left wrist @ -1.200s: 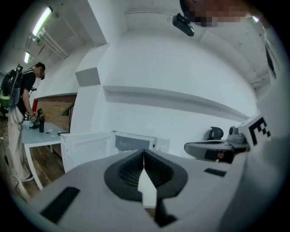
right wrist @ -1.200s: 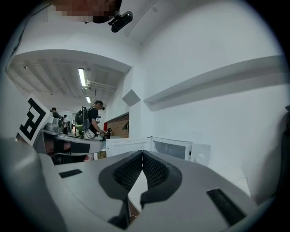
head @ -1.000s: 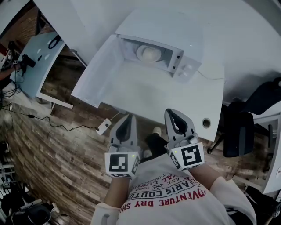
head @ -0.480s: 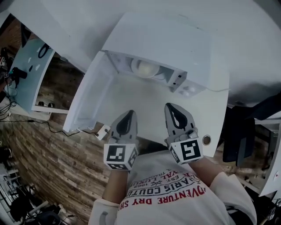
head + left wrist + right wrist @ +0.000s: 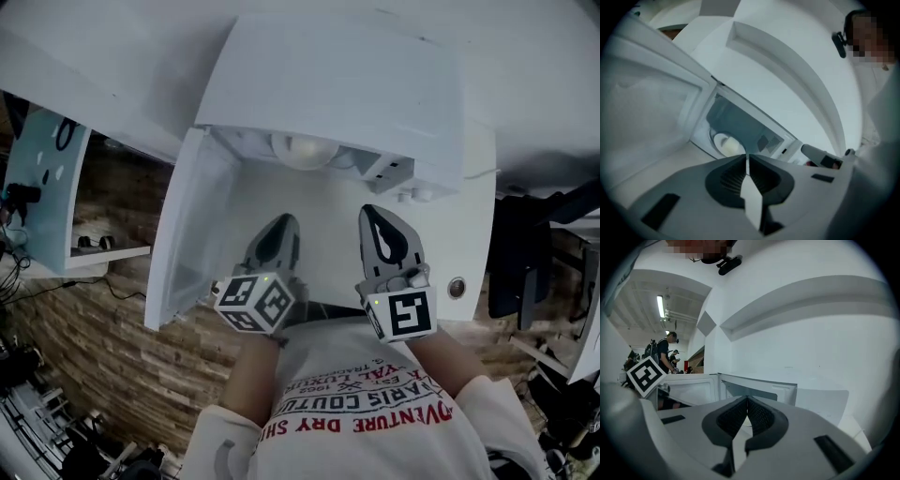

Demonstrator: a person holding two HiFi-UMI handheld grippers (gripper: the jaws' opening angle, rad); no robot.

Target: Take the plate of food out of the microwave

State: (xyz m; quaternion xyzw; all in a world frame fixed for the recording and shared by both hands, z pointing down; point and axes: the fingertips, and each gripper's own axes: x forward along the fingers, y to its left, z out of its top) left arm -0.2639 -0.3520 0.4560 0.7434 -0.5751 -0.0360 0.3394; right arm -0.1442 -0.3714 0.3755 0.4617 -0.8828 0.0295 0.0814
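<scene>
A white microwave stands on the white table with its door swung open to the left. Inside its cavity sits a pale plate of food, also seen in the left gripper view as a pale round plate. My left gripper hovers shut over the table in front of the opening, holding nothing. My right gripper is beside it, also shut and empty. In the right gripper view the microwave opening lies just past the jaws.
The white table has a round cable hole at its right front. A dark chair stands to the right. A light blue desk stands left over the brick-patterned floor. People stand far off in the right gripper view.
Both grippers and the head have moved forward toward the microwave. The open door and cavity now sit nearer and larger. The left gripper's cube has rotated.
</scene>
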